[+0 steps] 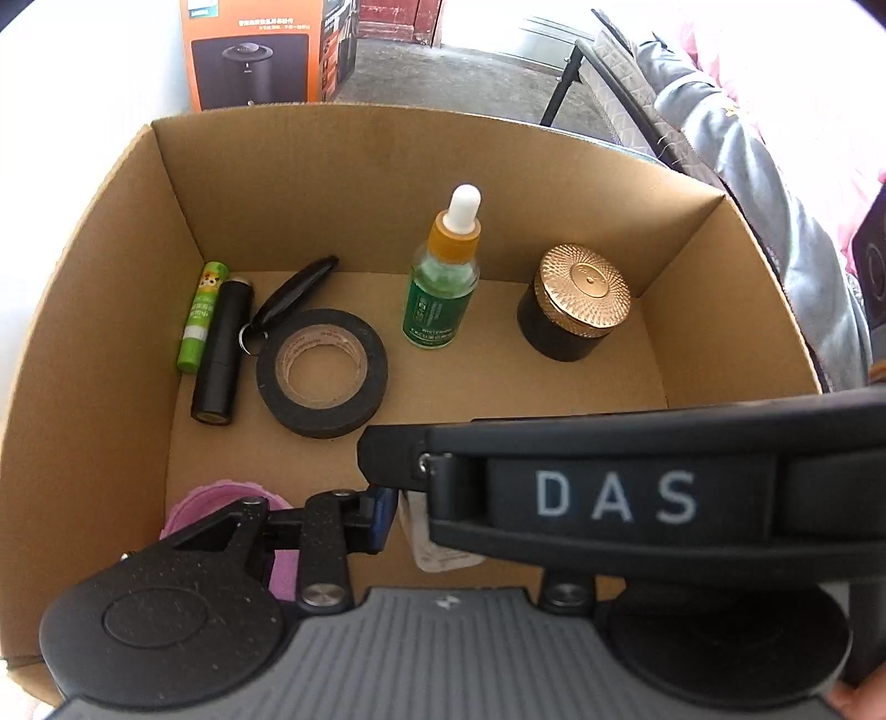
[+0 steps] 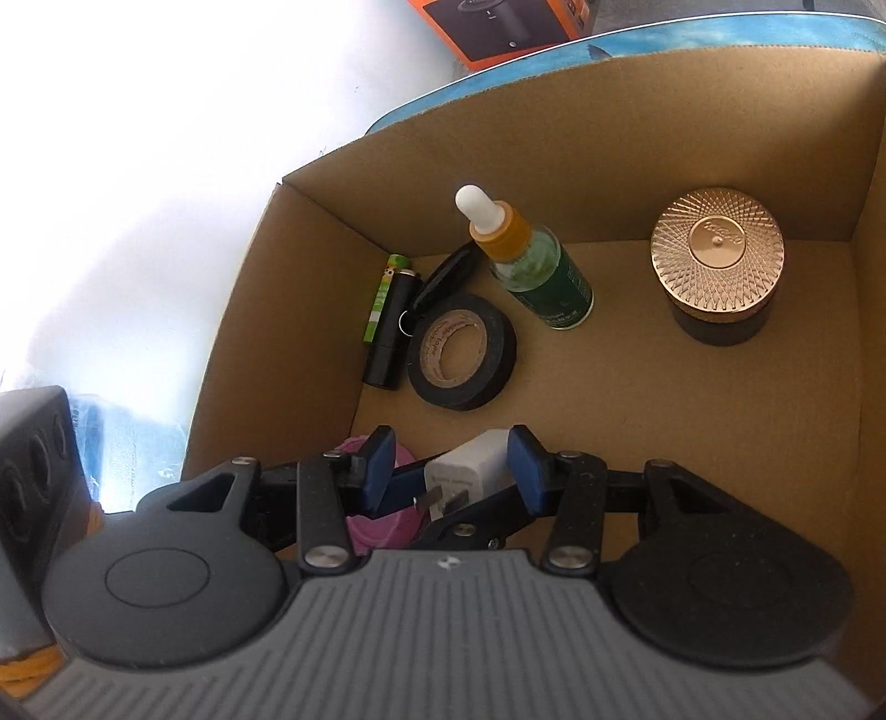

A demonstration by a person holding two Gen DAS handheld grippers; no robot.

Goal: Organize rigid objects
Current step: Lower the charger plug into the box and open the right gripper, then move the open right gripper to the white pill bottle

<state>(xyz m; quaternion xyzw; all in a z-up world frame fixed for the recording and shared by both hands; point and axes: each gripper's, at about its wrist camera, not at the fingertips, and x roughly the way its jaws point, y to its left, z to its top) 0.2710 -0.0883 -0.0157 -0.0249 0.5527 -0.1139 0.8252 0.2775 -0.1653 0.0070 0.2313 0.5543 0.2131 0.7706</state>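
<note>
A cardboard box [image 1: 99, 288] holds a green tube [image 1: 200, 318], a black cylinder [image 1: 222, 354], a black key fob [image 1: 299, 288], a roll of black tape [image 1: 321, 372], a green dropper bottle [image 1: 443, 288] and a black jar with a gold lid [image 1: 576, 302]. My right gripper [image 2: 451, 468] is open over the box's near left part, its blue pads on either side of a white charger plug [image 2: 470, 471]; the plug's right edge meets the right pad. A pink object [image 2: 382, 526] lies under it. My left gripper [image 1: 398, 509] looks shut beneath the other gripper's black "DAS" body [image 1: 614, 493].
An orange product carton [image 1: 255, 50] stands behind the box. A grey and pink jacket [image 1: 775, 194] hangs at the right. A black speaker-like object [image 2: 33, 471] sits left of the box. The box [image 2: 720, 415] floor at the right front is bare.
</note>
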